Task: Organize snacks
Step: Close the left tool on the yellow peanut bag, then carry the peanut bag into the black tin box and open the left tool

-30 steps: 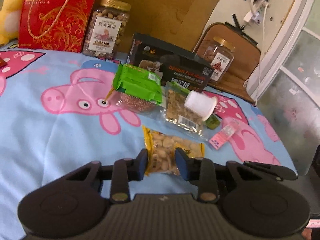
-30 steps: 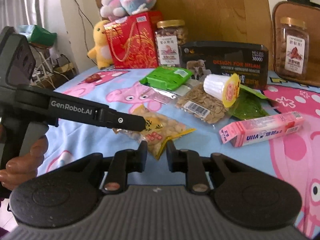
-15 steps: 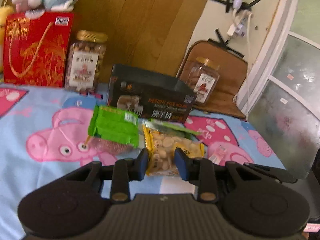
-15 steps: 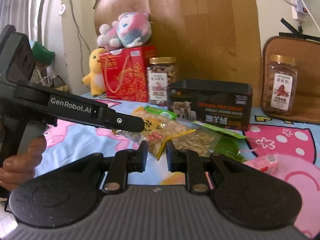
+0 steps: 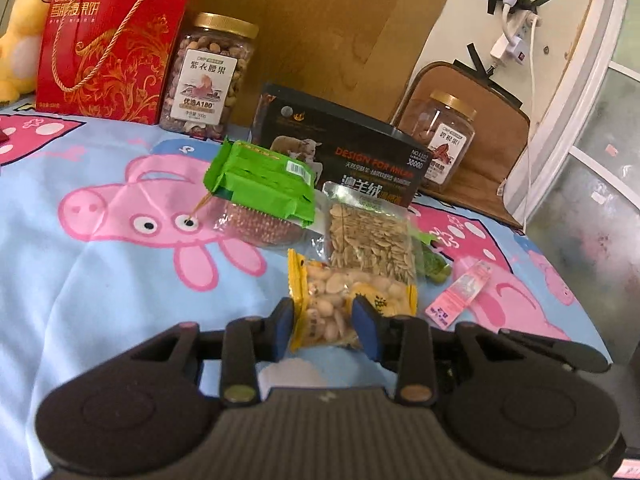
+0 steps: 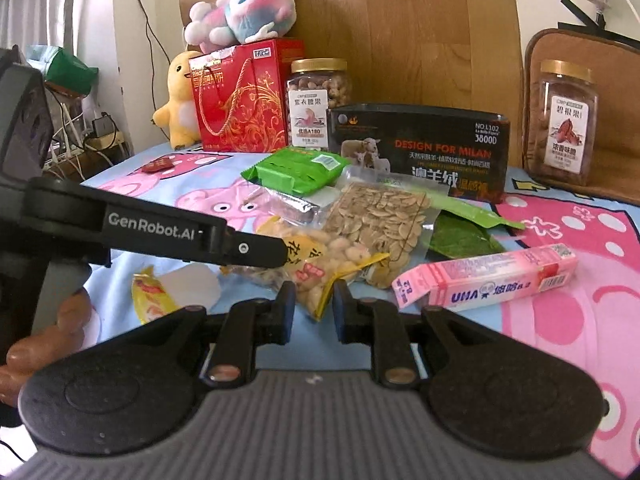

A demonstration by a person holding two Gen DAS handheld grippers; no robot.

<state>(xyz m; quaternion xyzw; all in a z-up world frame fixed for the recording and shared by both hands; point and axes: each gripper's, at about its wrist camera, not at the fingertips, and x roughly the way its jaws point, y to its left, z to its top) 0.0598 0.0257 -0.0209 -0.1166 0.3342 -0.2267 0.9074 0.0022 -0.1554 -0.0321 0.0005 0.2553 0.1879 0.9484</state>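
While both pairs of jaws have just been opening, I see the nut bag (image 5: 340, 292) between the left gripper (image 5: 324, 318) and right gripper (image 6: 314, 300) alike. Whether either still pinches it I cannot tell. It lies against the seed bag's (image 5: 368, 236) near edge.

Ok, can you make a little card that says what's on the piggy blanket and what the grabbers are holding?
Surface: pig-print blanket
Held: yellow nut bag, pinched by the left gripper and the right gripper
Jaws: both just opened slightly, bag between the pads
Nearby: seed bag, green packet, pink box
At the back: red gift box, nut jar, black box, second jar
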